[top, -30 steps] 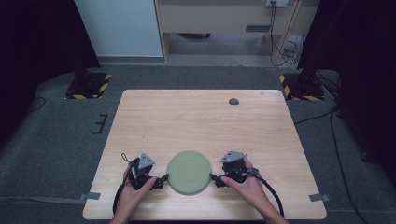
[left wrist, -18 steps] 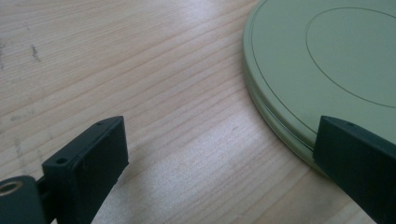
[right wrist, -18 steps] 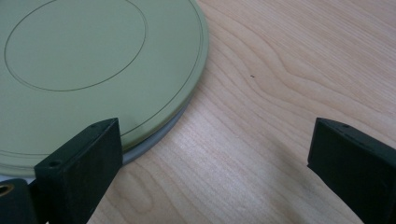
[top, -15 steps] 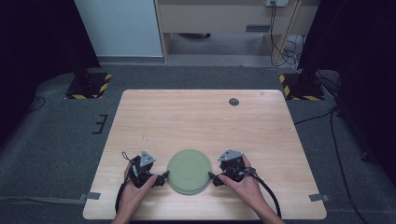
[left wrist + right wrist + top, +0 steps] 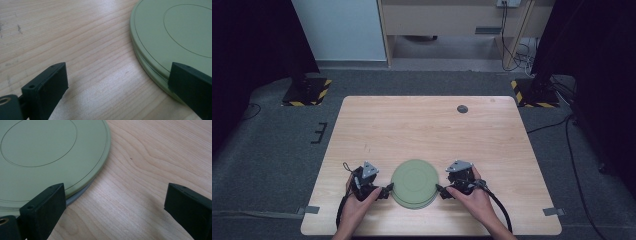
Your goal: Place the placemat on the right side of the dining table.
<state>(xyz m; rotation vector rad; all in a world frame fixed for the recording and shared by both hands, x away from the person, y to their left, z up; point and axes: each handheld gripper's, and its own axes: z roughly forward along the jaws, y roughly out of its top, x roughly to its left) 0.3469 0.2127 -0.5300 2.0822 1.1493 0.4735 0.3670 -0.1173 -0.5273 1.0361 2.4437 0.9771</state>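
Note:
A stack of round pale green plates (image 5: 414, 182) lies on the wooden table (image 5: 432, 130) near its front edge. My left gripper (image 5: 386, 190) is at the stack's left side and is open; in the left gripper view (image 5: 118, 75) its right jaw overlaps the plates' rim (image 5: 150, 67) and its left jaw is over bare wood. My right gripper (image 5: 440, 190) is at the stack's right side, also open (image 5: 115, 195). Its left jaw sits at the rim of the top plate (image 5: 50, 152), where a paler lower plate edge (image 5: 80, 192) peeks out. Nothing is gripped.
A small dark round disc (image 5: 462, 108) lies near the table's far right edge. Grey carpet surrounds the table, with black stand bases (image 5: 307, 90) at the far corners and cables on the floor at the right.

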